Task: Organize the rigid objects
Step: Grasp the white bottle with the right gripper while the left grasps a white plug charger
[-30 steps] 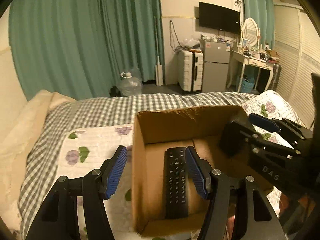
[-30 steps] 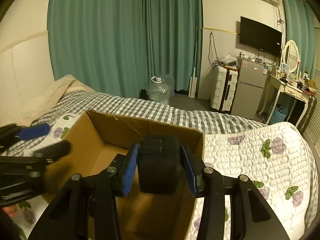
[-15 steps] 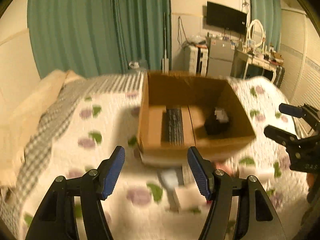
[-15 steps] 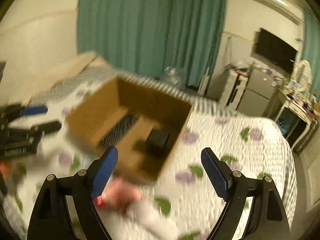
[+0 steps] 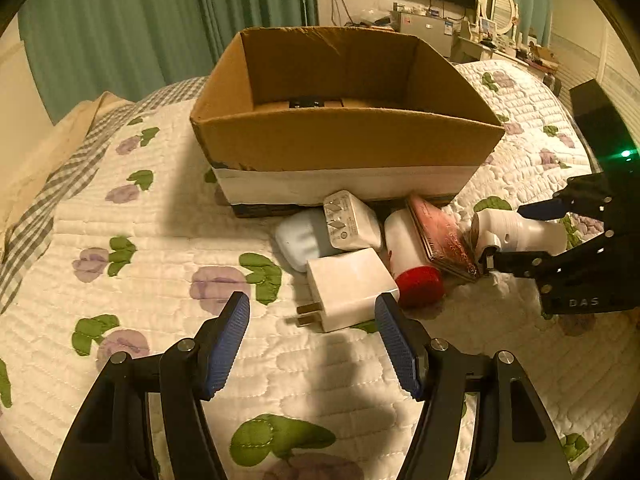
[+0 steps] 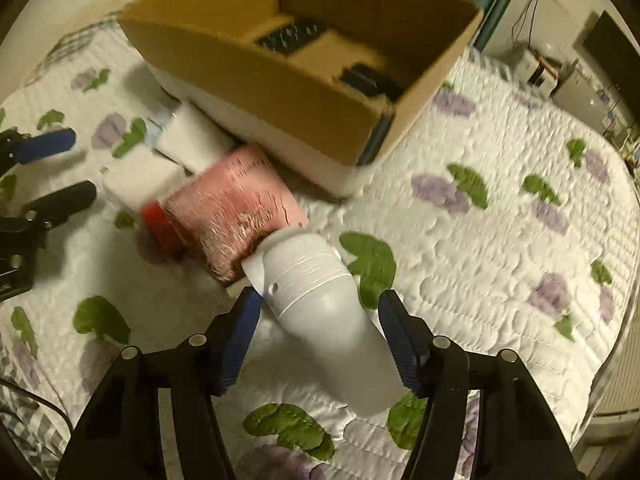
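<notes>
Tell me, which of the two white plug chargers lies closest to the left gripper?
The plain white charger with its prongs pointing left, lying just ahead of the left gripper. The other, printed charger sits farther back against the cardboard box.

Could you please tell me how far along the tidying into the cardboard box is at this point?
Partly done. A black remote and a second dark object lie in the cardboard box. The right hand-held gripper straddles a white bottle-shaped item, not clearly clamped. The left hand-held gripper hangs open near a white charger. Another charger, a pale blue item, a red-capped bottle and a pink booklet remain on the quilt.
</notes>
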